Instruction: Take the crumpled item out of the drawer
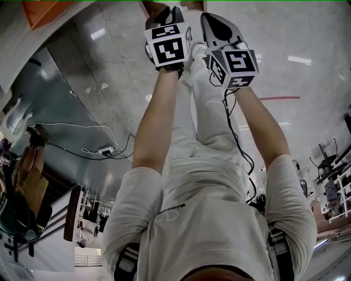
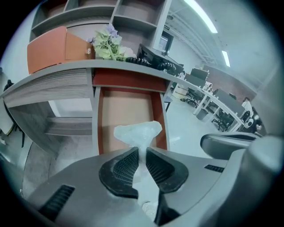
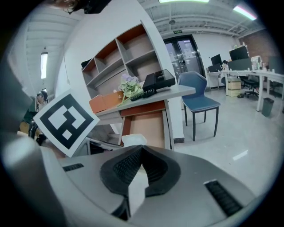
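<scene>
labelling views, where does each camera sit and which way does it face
Head view: on the head, facing steeply down; torso, arms, left gripper and right gripper show.
Left gripper view: on that gripper, facing the open drawer; jaws pinch the crumpled item.
Right gripper view: on that gripper, facing the desk; shut jaws show.
Gripper views share drawer and crumpled item.

Both arms [image 1: 156, 118] stretch forward; left claw [image 2: 142, 150] pinches the crumpled item [image 2: 137, 131], right claw [image 3: 141, 148] closed.

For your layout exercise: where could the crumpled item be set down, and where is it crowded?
The open drawer is bare inside, between its side walls. The desktop above is crowded: orange box, flowers, telephone.
</scene>
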`<state>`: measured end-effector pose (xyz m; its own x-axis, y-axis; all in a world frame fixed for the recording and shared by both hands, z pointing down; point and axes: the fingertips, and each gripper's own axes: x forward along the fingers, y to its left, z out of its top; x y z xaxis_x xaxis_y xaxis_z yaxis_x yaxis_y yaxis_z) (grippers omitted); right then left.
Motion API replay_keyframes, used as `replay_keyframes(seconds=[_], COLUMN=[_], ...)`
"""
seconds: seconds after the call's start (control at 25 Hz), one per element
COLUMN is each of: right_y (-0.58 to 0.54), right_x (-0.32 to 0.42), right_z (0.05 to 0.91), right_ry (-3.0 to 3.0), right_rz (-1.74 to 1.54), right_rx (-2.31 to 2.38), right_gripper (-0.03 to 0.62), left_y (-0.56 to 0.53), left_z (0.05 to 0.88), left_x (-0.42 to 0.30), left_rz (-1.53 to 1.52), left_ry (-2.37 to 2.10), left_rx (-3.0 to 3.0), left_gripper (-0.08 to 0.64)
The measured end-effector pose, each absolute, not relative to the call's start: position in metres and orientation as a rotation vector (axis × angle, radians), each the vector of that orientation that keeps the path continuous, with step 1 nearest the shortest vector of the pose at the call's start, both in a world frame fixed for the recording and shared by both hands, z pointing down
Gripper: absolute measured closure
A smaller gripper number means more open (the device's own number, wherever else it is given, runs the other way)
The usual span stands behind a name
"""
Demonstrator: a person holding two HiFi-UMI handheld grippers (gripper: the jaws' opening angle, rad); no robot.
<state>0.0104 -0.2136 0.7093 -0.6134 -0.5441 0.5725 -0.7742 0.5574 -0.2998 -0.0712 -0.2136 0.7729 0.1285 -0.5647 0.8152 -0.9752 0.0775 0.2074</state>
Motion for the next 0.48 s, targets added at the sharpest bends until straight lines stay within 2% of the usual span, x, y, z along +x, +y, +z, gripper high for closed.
replay_keyframes(seconds=[0.48], right_y=[-0.204], right_x=[0.006], right_z=[0.628], right_ry=[-2.417], right_rz=[0.655], right_rx=[1.082], right_gripper=[0.591], left_y=[-0.198], left_z=[0.680], left_x=[-0.084], left_rz=[0.559], left_ry=[-1.569], left_rx=[1.672], left_gripper=[0.503])
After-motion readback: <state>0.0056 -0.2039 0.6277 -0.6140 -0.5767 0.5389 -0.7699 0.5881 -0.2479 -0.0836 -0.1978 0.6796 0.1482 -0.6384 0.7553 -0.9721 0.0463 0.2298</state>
